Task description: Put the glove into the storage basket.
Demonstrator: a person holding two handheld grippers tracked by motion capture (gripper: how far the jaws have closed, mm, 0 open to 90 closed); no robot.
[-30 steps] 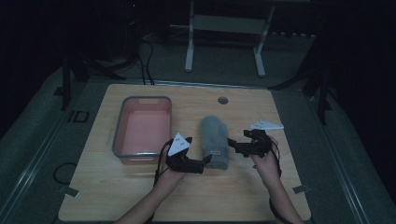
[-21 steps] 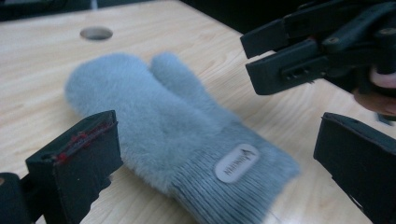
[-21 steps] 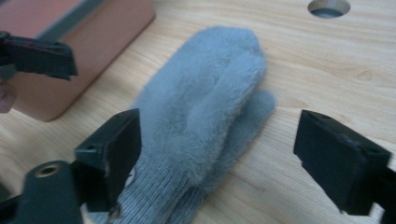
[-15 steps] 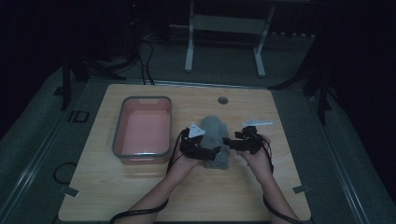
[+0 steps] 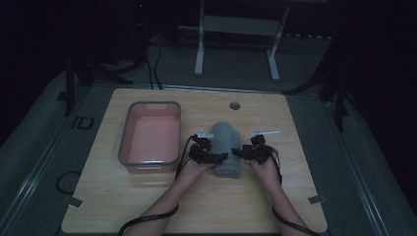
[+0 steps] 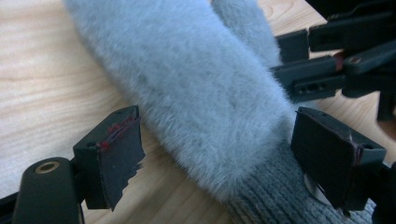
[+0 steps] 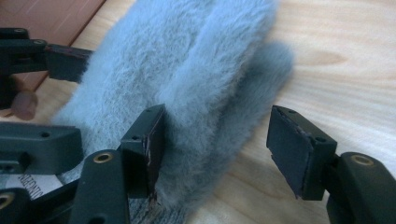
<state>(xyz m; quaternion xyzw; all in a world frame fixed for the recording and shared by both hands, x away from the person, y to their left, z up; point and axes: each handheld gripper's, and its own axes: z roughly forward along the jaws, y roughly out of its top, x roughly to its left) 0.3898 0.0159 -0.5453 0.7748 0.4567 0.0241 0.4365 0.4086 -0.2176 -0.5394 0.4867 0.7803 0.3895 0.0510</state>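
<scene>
The grey furry mitten [image 5: 227,150] lies on the counter [image 5: 295,196] right of the pink bin [image 5: 150,139]. Both hand-held grippers, left [image 5: 222,157] and right [image 5: 236,153], have just been closing around its cuff, pads not yet pressing; lifting remains.

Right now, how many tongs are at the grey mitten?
2. The left tongs straddle the grey mitten from its left side, the right tongs from its right, both near the knitted cuff.
</scene>
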